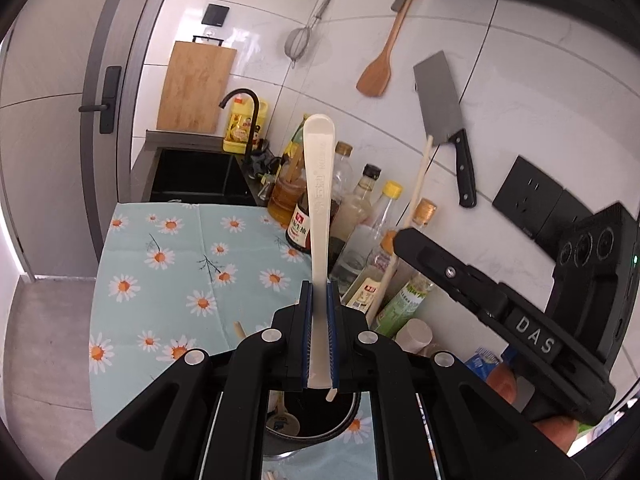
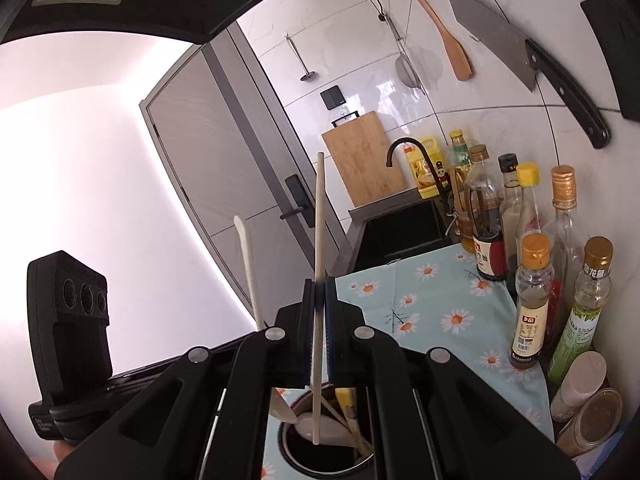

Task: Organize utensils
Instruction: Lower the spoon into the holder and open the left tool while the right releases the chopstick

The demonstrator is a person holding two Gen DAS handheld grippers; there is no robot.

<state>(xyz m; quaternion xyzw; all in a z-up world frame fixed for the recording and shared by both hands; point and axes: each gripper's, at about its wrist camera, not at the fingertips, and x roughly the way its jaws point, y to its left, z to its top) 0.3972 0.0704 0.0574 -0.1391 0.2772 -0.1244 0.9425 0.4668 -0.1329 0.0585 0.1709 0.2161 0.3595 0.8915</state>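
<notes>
Both fisheye views are bright with daylight. In the right wrist view the wall left of the door is blown out to pure white, with a glaring strip along the door's edge. The glossy wall tiles carry soft reflections of the hanging cleaver and wooden spatula. Straight lines bow strongly toward the edges, and black vignetting fills the corners. The daisy-print cloth on the desk is evenly lit and sharp.
</notes>
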